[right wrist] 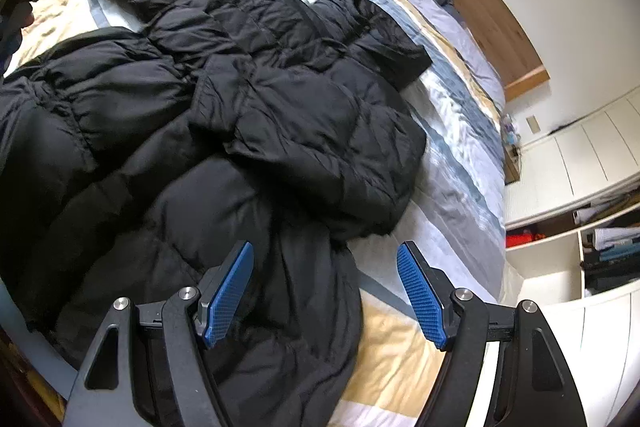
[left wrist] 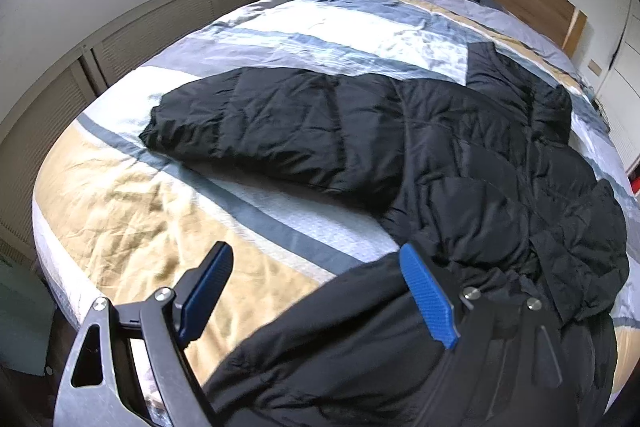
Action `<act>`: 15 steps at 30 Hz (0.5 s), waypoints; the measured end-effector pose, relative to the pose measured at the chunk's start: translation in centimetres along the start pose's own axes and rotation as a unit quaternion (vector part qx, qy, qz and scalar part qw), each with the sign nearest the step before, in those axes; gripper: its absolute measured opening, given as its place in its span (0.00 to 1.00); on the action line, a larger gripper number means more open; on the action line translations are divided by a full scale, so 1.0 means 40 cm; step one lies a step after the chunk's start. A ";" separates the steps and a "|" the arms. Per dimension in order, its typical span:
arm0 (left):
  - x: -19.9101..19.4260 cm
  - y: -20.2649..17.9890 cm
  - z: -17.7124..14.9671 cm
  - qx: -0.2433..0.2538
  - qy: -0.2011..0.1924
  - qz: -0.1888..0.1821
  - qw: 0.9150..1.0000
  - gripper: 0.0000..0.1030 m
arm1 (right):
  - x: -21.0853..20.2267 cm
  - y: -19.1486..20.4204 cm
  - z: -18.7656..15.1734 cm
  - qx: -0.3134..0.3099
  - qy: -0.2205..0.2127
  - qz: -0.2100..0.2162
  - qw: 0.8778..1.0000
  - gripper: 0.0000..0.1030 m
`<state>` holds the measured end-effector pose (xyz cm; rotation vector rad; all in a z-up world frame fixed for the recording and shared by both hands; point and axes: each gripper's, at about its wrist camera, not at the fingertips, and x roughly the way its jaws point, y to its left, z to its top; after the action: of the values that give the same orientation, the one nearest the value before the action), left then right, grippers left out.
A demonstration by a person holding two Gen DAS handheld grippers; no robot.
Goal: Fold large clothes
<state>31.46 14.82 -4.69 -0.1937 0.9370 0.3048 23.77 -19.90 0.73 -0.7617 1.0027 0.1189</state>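
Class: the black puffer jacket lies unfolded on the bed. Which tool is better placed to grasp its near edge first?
Probably the left tool: the jacket's hem already bulges between its open fingers. The right tool mostly frames bare bedspread.

1. The left gripper (left wrist: 320,291) tilts steeply downward near the bed's foot edge, its blue-padded jaws spread wide, dark fabric bunched against the right-hand finger.
2. The right gripper (right wrist: 326,293) points down at a similar angle, jaws parted, pads (right wrist: 420,295) pressing on nothing.
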 end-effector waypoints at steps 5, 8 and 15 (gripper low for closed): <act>-0.001 0.033 0.005 -0.007 -0.002 0.004 1.000 0.83 | -0.009 0.052 0.053 -0.025 -0.014 0.021 0.999 0.71; -0.006 0.020 0.009 0.002 -0.006 0.001 1.000 0.83 | -0.013 0.096 0.083 -0.050 -0.019 0.038 0.998 0.71; -0.036 -0.082 0.050 0.030 -0.036 -0.019 0.999 0.83 | -0.034 0.191 0.124 -0.096 -0.030 0.066 0.993 0.71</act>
<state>33.30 12.10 -2.24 -0.1440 0.8702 0.2461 23.33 -10.80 -0.64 -0.8612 0.9933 0.3557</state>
